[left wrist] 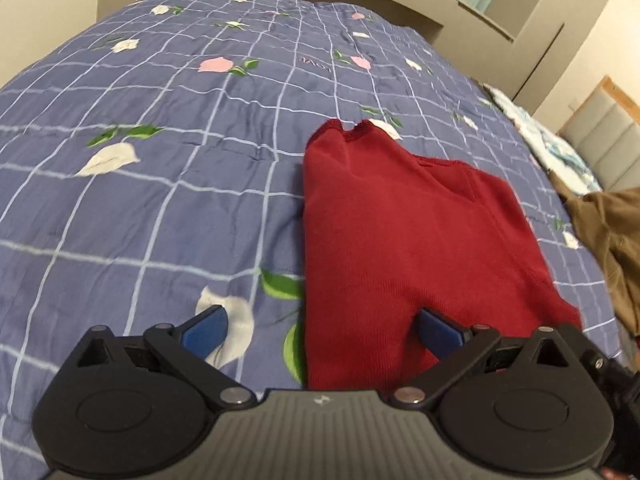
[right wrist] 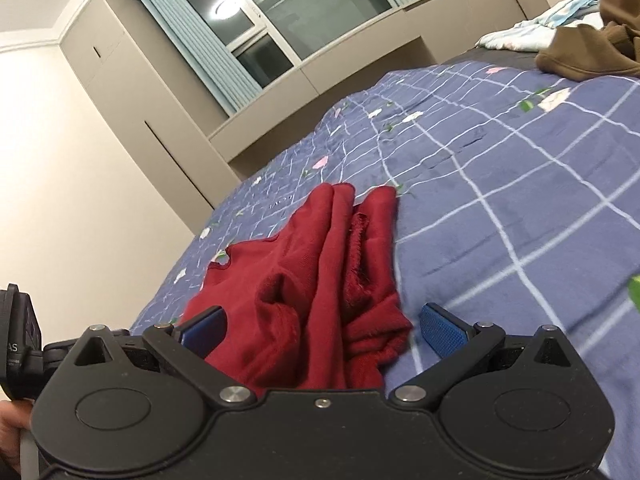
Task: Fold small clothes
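A dark red knit garment (left wrist: 400, 240) lies folded on the blue checked bedspread (left wrist: 160, 200), smooth on top, with its cuffs at the far end. My left gripper (left wrist: 320, 334) is open just above its near left edge; one blue pad is over the bedspread, the other over the red cloth. In the right wrist view the same red garment (right wrist: 320, 272) shows bunched folds and a frayed edge. My right gripper (right wrist: 320, 328) is open, its jaws standing either side of the garment's near end without closing on it.
A brown garment (left wrist: 608, 232) and a pale blue-white cloth (left wrist: 560, 148) lie at the bed's right side; they also show in the right wrist view (right wrist: 588, 52). Beige cabinets (right wrist: 132, 92) and a window stand beyond the bed. The left gripper's body (right wrist: 16, 344) shows at the left edge.
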Demonstrator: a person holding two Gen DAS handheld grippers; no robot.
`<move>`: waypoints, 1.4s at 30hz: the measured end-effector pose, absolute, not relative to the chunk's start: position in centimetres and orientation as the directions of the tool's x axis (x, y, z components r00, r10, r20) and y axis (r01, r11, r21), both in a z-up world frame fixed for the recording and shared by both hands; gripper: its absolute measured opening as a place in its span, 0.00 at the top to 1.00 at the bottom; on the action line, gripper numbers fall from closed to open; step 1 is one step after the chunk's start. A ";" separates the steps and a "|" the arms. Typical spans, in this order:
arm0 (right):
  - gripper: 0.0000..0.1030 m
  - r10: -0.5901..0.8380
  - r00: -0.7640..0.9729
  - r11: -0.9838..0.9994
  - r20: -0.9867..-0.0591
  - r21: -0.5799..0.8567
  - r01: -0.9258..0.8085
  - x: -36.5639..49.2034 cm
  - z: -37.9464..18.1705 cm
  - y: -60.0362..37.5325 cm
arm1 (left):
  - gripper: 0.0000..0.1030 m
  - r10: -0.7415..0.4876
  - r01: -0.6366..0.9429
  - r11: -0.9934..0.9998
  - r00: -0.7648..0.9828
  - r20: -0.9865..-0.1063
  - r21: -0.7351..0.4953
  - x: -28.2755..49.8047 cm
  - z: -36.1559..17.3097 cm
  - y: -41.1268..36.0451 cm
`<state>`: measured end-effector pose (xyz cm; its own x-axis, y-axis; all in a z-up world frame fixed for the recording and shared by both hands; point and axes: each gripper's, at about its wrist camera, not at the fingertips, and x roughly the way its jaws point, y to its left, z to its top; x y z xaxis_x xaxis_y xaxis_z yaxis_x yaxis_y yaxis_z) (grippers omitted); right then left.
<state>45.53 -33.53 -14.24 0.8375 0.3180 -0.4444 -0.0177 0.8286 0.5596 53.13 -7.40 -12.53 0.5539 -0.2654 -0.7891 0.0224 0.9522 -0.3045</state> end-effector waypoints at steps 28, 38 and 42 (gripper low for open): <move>0.61 0.171 0.808 0.876 -0.564 0.463 0.138 46.6 -11.5 -30.2 | 0.59 -0.331 -0.031 0.918 0.488 -0.808 -0.395 54.2 -11.0 -7.6; 0.65 0.229 0.827 0.911 -0.513 0.412 0.003 44.7 -6.9 -25.2 | 0.76 -0.265 0.040 0.955 0.554 -0.789 -0.293 51.3 -5.6 -5.7; 0.65 0.278 0.829 0.908 -0.486 0.414 -0.062 43.4 -5.9 -21.9 | 0.77 -0.220 0.023 0.966 0.595 -0.773 -0.257 49.0 -3.7 -2.7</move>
